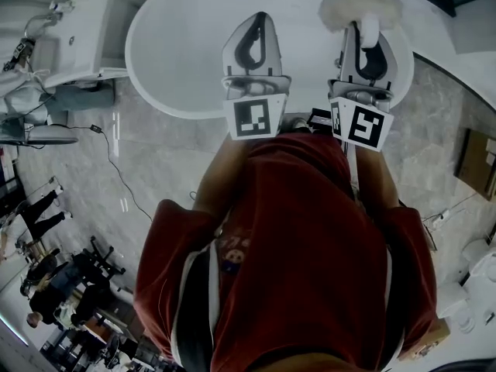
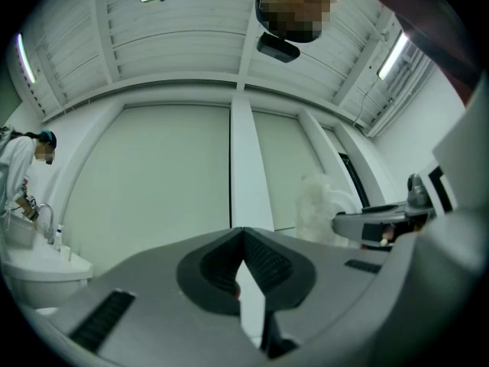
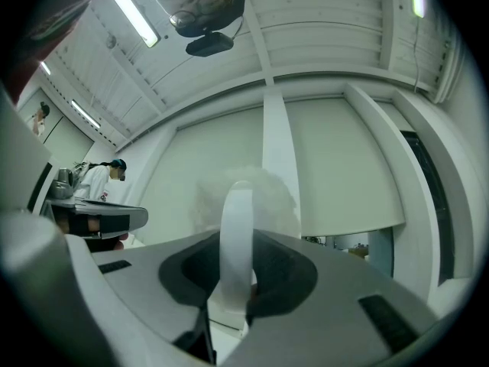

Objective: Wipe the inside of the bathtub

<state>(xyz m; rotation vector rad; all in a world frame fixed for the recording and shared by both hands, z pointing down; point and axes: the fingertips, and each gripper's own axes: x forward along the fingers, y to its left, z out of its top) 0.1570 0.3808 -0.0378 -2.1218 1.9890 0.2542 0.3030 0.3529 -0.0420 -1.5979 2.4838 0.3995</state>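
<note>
over the near rim of the bathtub, my right claw is clamped on the handle of a fluffy white duster; my left claw, beside it, is closed on nothing. i'd judge the fluff must drop inside the bathtub and press flat on its wall, strokes overlapping.

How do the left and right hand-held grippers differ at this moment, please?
The left hand-held gripper has its jaws together on nothing; the right hand-held gripper is clamped on the white handle of a fluffy duster. The left one's tip is bare, while the duster's head sticks out past the right one's. Both are grey and each carries a marker cube.
</note>
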